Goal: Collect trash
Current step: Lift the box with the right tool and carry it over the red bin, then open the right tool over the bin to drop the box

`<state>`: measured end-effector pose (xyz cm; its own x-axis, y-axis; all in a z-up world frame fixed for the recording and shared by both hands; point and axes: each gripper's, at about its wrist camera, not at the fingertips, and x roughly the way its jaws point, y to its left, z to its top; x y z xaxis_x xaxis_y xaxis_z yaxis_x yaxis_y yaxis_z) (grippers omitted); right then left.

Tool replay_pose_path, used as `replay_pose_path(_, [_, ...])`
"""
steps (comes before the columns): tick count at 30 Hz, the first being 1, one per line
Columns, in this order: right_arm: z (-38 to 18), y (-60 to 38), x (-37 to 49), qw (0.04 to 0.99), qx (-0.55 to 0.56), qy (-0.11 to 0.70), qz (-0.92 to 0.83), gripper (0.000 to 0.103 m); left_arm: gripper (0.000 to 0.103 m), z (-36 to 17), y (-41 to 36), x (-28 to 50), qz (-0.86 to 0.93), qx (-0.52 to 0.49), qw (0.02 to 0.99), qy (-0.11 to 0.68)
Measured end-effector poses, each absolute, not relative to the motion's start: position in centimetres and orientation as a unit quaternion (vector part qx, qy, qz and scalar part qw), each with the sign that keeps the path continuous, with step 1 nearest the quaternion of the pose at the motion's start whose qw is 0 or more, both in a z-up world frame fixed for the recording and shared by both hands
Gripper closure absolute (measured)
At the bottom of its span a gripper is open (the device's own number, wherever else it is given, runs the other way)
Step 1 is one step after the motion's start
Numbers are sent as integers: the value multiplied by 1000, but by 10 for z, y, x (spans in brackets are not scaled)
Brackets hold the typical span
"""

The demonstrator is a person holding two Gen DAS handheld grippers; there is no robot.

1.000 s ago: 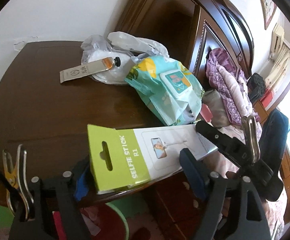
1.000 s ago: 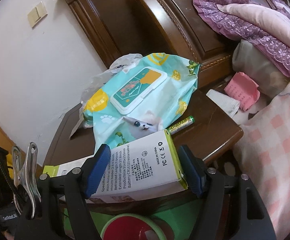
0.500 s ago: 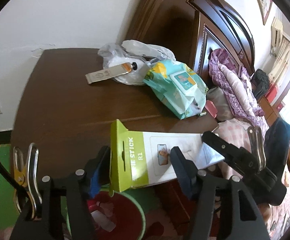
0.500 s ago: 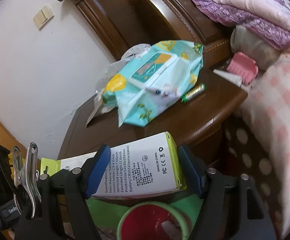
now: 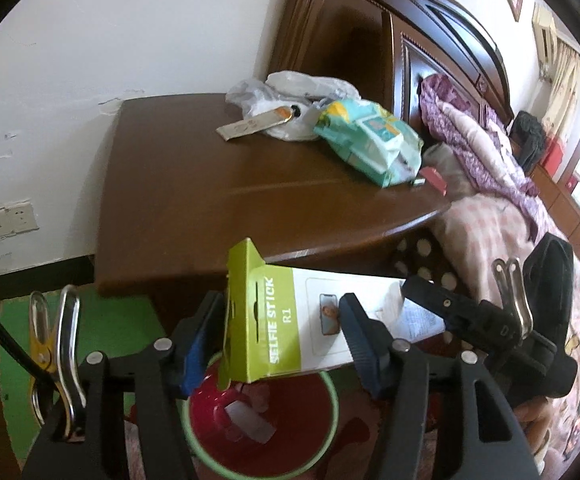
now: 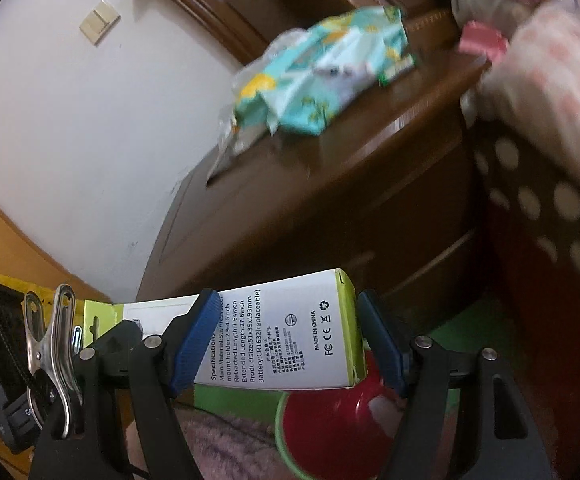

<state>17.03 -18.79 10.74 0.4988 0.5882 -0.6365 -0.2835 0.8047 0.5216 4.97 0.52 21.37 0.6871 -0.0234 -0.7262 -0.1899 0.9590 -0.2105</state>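
The left claw (image 5: 282, 332) has just been closing, and its blue pads now press on the green end of the selfie-stick box (image 5: 290, 320); the right claw (image 6: 286, 336) grips the white end of the same box (image 6: 282, 332), its pads against both sides. The box is a long white carton with a lime-green hang tab, "SELFIE STICK R1" printed on the green band and a small phone picture on the front; the back carries black specification text and "MADE IN CHINA". It is held level in the air between the two claws, off the front edge of the table (image 5: 210, 200) and right above the red bin with a green rim (image 5: 262, 420), which holds some pale scraps. Further back on the table lie a teal wet-wipes pack (image 5: 369, 140), a crumpled clear plastic bag (image 5: 290, 100) and a flat tube with an orange end (image 5: 254, 122) resting on that bag. To the right are the dark wooden headboard (image 5: 429, 40) and a bed with pink and purple bedding (image 5: 489, 152).
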Motion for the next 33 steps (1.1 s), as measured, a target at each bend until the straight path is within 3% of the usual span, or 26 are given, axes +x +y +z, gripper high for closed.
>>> replay_pose_path(9, [51,-181,150,806,225,483,257,31,41,181,9,20,63,-105,901,416])
replay_pose_path(33, [-65,-152,151,731,207,614,213,31,41,93,29,10,74,-105,846,518])
